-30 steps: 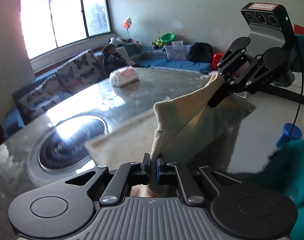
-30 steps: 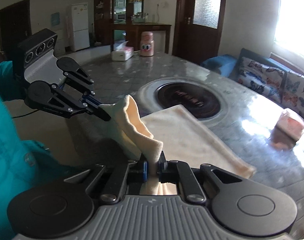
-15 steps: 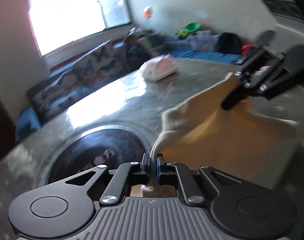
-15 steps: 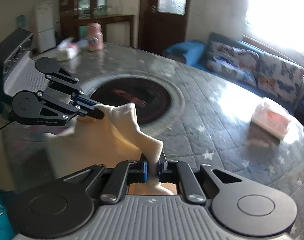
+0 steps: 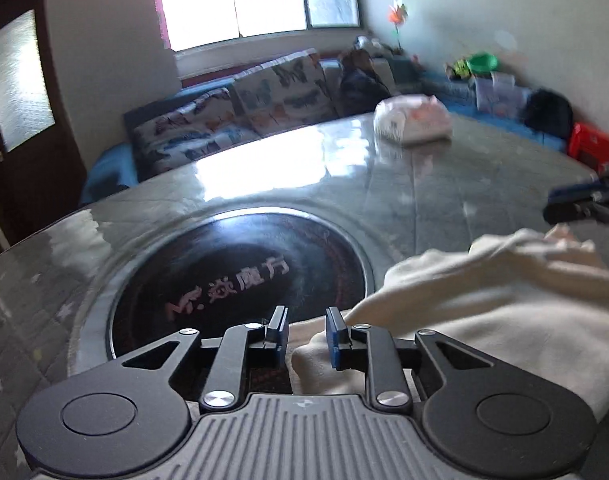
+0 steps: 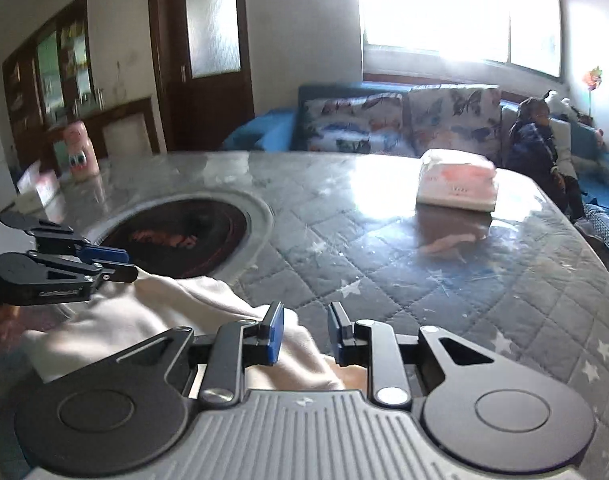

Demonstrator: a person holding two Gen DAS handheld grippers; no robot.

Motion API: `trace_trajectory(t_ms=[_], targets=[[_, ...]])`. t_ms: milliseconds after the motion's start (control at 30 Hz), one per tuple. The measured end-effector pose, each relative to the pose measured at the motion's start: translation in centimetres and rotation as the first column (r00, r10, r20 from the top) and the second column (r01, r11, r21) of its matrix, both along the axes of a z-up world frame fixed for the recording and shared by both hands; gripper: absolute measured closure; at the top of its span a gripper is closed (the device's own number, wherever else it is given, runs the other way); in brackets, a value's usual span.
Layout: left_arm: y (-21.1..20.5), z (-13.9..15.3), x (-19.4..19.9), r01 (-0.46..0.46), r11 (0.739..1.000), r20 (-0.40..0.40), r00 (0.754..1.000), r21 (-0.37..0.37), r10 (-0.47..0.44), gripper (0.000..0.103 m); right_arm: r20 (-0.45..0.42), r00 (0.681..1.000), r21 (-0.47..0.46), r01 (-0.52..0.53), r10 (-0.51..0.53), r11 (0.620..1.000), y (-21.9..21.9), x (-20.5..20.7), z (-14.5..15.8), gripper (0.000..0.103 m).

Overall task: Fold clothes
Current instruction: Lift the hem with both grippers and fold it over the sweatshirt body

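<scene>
A cream garment [image 5: 484, 312] lies folded over on the grey table [image 5: 444, 184], beside the round dark inset [image 5: 232, 276]. My left gripper [image 5: 304, 330] is open, its fingers low over the garment's near corner. My right gripper [image 6: 305, 332] is open too, with the garment's edge [image 6: 176, 312] under and left of it. In the right wrist view the left gripper [image 6: 116, 264] shows open at the far left, over the cloth. In the left wrist view the right gripper [image 5: 576, 204] shows at the right edge.
A white and pink packet [image 6: 456, 182] sits on the far side of the table. A pink bottle [image 6: 80, 152] and a tissue box stand at the far left. A patterned sofa [image 6: 404, 120] runs behind the table under the window.
Both grippers carried the garment's held edge forward over the table, lowered it and opened. The cloth now lies folded on the table, free of both grippers.
</scene>
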State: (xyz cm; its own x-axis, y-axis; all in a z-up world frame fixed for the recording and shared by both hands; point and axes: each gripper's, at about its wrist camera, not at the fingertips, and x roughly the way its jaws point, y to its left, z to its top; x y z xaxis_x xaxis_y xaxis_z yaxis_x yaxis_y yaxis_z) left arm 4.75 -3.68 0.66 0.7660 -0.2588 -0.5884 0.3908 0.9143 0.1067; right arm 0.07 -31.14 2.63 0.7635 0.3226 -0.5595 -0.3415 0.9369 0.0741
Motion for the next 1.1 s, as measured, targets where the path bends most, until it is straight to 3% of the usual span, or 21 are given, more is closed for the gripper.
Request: trace_trajectory(t_ms=[100,233,400,500,767,900,1100], targets=[[-0.5,1.3,-2.1,0.043,0.997,0.02,0.999,-0.062,-0.042,0.082,-0.013,1.0,0.039,-0.026,0.026,0.999,0.4,-1.0,-0.3,0.08],[-2.0,1.5,-3.6,0.114,0.984,-0.021,0.993,-0.14,-0.119,0.082,-0.05,0.999,0.053,-0.018,0.02,0.998,0.6,-0.8,-1.7,0.08],[-3.0,0.6,-2.7,0.116,0.978,-0.075,0.989,-0.173,-0.131,0.082,-0.105,0.994,0.076,0.052,-0.043,0.996,-0.5,0.2,-3.3,0.082],[-3.1,0.7,-1.3,0.108,0.972,-0.103,0.986,-0.207,-0.131,0.082,-0.087,0.995,0.085,0.054,-0.046,0.995,-0.9,0.1,-2.7,0.082],[-3.9,-0.6,1.6,0.065,0.98,-0.147,0.985,-0.189,-0.093,0.082,-0.068,0.998,0.077,0.006,-0.001,0.997,1.2,1.8,-1.9,0.081],[-3.7,-1.0,2.1,0.056,0.98,-0.146,0.986,-0.192,-0.085,0.082,-0.111,0.994,0.049,0.029,-0.023,0.998,1.9,3.2,-2.9,0.083],[-3.7,-1.0,1.9,0.056,0.979,-0.139,0.987,-0.194,-0.084,0.081,-0.094,0.994,0.036,0.066,-0.063,0.997,0.9,2.6,-3.0,0.084]])
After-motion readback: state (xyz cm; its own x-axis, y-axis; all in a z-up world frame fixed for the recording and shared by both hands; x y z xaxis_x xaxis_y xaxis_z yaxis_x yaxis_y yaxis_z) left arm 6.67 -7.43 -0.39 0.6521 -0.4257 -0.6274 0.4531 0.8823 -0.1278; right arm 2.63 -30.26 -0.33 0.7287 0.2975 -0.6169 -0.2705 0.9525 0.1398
